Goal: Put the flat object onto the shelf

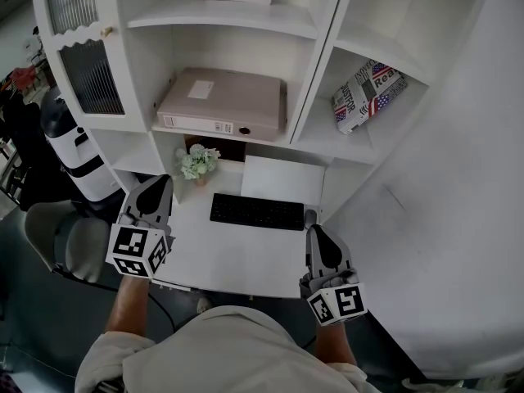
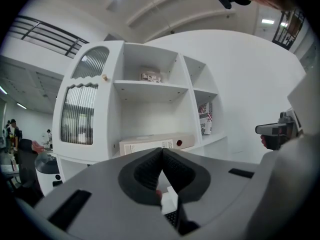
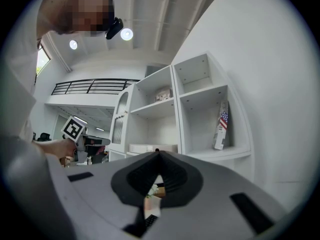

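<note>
Head view: left gripper (image 1: pixel 157 183) and right gripper (image 1: pixel 317 234), both shut and empty, should stay clear of the binder (image 1: pixel 223 103), which apparently already lies centre-frame on the shelf (image 1: pixel 282 142).

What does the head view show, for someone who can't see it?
Looking down, a person holds a left gripper and a right gripper, both shut and empty, at a white desk with a keyboard and small flowers. A beige binder lies flat on the shelf behind.

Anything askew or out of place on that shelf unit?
Only the flag-print packet in the right compartment: it stands on end and leans instead of lying flat. The binder lies flat on its shelf, and the keyboard sits straight.
</note>
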Motion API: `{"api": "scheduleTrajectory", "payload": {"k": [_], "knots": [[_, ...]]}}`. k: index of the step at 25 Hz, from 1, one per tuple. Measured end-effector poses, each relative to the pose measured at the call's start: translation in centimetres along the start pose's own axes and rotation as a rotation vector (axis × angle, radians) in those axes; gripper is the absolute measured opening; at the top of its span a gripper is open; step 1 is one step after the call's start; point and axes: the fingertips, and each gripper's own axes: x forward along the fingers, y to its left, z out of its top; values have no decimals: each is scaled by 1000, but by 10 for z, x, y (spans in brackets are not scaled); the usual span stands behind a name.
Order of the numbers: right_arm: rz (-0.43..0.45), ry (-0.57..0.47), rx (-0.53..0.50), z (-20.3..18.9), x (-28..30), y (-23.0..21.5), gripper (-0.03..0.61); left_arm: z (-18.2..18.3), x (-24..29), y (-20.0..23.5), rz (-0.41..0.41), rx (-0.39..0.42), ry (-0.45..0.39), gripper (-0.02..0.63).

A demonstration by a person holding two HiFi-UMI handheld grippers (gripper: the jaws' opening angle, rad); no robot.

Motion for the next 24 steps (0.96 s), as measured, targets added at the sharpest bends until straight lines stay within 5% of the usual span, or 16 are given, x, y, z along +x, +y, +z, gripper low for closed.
{"api": "scheduleTrajectory", "payload": {"k": [24], "knots": [[28,0,-15,2,1,9,2,-30,-18,-1,14,-44,38,2]]}}
